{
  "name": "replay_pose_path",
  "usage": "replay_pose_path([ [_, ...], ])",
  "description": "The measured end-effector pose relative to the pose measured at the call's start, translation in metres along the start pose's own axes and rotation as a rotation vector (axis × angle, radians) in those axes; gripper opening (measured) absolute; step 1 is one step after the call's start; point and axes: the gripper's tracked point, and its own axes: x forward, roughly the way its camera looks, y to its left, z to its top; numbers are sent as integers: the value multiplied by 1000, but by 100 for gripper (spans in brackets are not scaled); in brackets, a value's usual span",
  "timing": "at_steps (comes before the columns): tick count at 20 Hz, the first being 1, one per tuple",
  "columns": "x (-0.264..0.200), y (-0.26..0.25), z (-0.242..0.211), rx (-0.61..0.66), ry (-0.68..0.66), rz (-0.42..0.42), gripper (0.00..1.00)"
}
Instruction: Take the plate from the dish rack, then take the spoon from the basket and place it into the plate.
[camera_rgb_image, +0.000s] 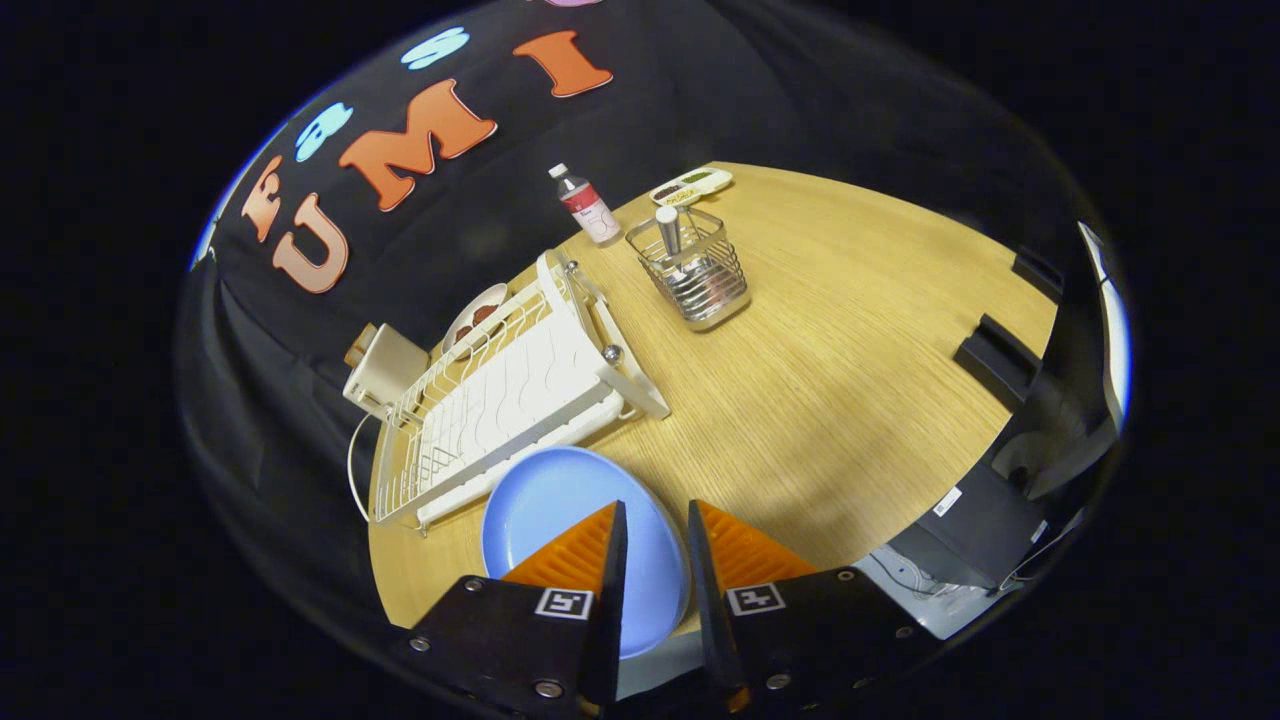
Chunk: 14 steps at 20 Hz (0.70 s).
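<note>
The round blue plate hangs low over the near edge of the wooden table, just in front of the white wire dish rack. My gripper is shut on the plate's right rim, with one finger across its face and the other at its outer edge. The spoon stands handle-up in the metal wire basket, far beyond the fingers and to the right of the rack.
Behind the basket are a small bottle with a red label and a narrow white dish. A cream box and a small plate sit behind the rack. Black equipment lines the table's right side.
</note>
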Motion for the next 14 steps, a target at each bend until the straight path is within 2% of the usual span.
replay_pose_path([
  [1, -2, -1, 6, -23, -14, -11, 38],
  [2, -6, 0, 12, -42, -27, -16, 52],
  [3, -9, 1, 19, -61, -42, -22, 60],
  [4, -12, -1, 26, -85, -62, -36, 76],
  [6, -19, -4, 45, -137, -109, -67, 93],
  [8, -26, -3, 65, -182, -165, -87, 99],
  [14, -33, 1, 131, -360, -370, -145, 99],
])
